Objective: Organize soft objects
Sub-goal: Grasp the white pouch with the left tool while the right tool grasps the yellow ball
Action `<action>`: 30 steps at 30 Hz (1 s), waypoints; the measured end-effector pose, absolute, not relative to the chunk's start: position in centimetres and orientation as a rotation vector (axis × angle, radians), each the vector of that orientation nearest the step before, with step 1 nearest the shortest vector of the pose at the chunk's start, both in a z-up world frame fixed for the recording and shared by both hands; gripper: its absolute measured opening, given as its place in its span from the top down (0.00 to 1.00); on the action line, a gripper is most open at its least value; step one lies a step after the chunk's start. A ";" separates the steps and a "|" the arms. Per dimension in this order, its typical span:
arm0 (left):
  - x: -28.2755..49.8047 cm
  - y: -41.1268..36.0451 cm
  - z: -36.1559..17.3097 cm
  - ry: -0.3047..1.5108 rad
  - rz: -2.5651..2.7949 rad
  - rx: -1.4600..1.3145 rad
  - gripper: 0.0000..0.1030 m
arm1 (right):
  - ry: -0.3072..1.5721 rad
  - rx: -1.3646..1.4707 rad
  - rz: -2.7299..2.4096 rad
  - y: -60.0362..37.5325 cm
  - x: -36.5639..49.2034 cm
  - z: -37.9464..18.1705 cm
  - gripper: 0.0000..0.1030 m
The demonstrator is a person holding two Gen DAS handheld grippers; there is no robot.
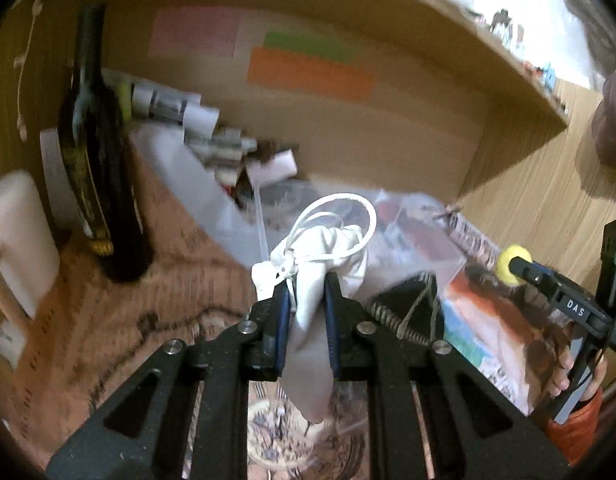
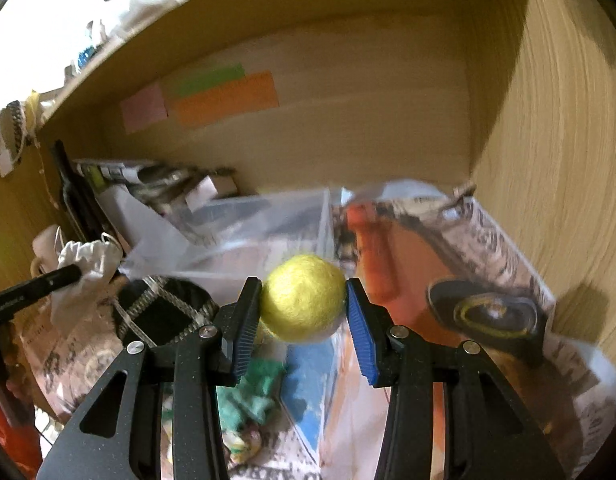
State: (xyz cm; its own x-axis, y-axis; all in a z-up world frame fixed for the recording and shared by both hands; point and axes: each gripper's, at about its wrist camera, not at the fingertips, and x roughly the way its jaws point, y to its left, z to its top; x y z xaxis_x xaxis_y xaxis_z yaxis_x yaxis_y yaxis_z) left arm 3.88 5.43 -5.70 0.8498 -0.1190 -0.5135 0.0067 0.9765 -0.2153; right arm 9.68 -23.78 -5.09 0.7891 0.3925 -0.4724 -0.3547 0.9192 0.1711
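My left gripper (image 1: 306, 300) is clamped on a white drawstring pouch (image 1: 320, 256), held up w/ its cord looped above, over the clear plastic box (image 2: 268, 216). My right gripper (image 2: 304, 308) grips a yellow felt ball (image 2: 304, 296) btwn the blue pads (image 2: 364, 332), above the newspaper (image 2: 508, 240) inside the wooden shelf (image 2: 548, 120). Dark bottle (image 1: 96, 152) stands far left.

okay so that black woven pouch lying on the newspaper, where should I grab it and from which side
Judging from the right wrist view, grip the black pouch across its raised middle, where the pale woven straps cross, coming straight down from above. It lies flat and slumped on the newspaper, so a side approach has little edge to catch. Both grippers are full: left gripper holds the white bag, right gripper the yellow ball.
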 end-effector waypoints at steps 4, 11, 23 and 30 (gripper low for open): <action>5.2 5.2 -3.7 0.503 -0.064 -0.176 0.85 | 0.482 0.061 0.424 -22.9 10.1 -3.8 0.62; 8.4 4.7 -2.5 0.488 -0.072 -0.149 0.85 | 0.435 0.020 0.477 -20.6 12.0 -1.9 0.62; 15.5 3.4 -4.4 0.605 -0.087 -0.096 0.85 | 0.540 -0.041 0.503 -16.9 17.8 -3.4 0.62; 19.7 2.8 -7.3 0.748 -0.120 -0.088 0.85 | 0.666 -0.073 0.499 -15.6 21.1 -6.6 0.62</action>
State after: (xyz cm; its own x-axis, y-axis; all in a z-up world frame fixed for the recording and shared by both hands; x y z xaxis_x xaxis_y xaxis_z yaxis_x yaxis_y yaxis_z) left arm 19.73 2.81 -7.31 0.7265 -0.1402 -0.6728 0.0776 0.9894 -0.1225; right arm 21.13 -15.60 -6.64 0.6735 0.4197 -0.6085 -0.4655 0.8803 0.0919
